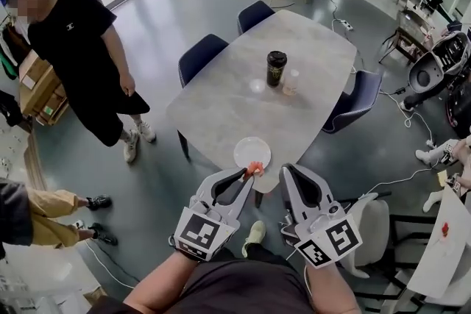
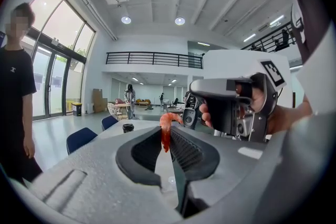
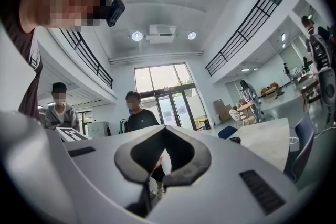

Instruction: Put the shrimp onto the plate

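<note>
An orange-red shrimp (image 1: 255,168) hangs from the tips of my left gripper (image 1: 249,173), which is shut on it, just over the table's near edge. The white plate (image 1: 252,152) lies empty on the grey table (image 1: 221,106), directly beyond the shrimp. In the left gripper view the shrimp (image 2: 166,132) dangles tail-down between the ribbed pads, with my left gripper (image 2: 167,136) closed round it. My right gripper (image 1: 286,170) is to the right of the shrimp with its jaws together and nothing in them. In the right gripper view, my right gripper (image 3: 164,128) points up towards the glass doors.
A black cup (image 1: 276,68) and a clear glass (image 1: 291,81) stand past the middle of the table. Blue chairs (image 1: 200,55) ring the table, and a white chair (image 1: 372,228) is by my right side. A person in black (image 1: 81,48) stands to the left.
</note>
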{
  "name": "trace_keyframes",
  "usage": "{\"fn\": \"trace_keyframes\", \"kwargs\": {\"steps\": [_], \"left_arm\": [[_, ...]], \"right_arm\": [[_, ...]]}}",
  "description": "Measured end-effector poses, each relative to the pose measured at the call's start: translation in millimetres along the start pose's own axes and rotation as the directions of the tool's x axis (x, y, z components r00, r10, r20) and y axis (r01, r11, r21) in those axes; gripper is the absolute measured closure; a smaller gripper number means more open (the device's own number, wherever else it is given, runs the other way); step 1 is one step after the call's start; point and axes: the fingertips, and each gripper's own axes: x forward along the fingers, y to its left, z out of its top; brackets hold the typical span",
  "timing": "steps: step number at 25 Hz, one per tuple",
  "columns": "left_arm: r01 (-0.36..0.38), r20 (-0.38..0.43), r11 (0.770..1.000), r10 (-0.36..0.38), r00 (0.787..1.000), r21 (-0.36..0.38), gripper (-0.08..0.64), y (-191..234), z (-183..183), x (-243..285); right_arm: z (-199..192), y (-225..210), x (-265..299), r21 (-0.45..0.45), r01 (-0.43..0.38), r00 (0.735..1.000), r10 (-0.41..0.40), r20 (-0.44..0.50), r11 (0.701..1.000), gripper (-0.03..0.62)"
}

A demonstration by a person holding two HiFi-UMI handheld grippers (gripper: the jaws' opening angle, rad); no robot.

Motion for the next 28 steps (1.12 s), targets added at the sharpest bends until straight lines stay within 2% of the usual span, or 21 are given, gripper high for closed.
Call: {"fn": "trace_keyframes", "kwargs": {"steps": [7, 13, 20, 28], "left_arm": [[-0.03, -0.058, 0.999, 0.029, 0.998, -0.025, 0.505, 39.1, -30.5, 36.6], [0.016, -0.122, 0.999, -0.021, 0.992, -0.039, 0.505, 65.0, -68.7, 58.0], [0.068, -0.176, 0.997, -0.074, 0.982, -0.037, 0.505, 79.6, -135.2, 105.2], [0.075, -0.285, 0.994, -0.094, 0.954, -0.075, 0.505, 102.3, -218.2, 140.7]], "right_arm": [[-8.0, -32.1, 41.7, 0.025, -0.03, 0.999, 0.031, -0.021, 0.999, 0.591], [-31.8, -46.8, 68.4, 0.025, 0.012, 0.999, -0.011, -0.044, 1.0, 0.591], [-93.3, -84.8, 81.3, 0.04, 0.064, 0.996, -0.061, -0.065, 0.997, 0.591], [-158.2, -115.7, 100.7, 0.065, 0.081, 0.993, -0.075, -0.092, 0.995, 0.591]]}}
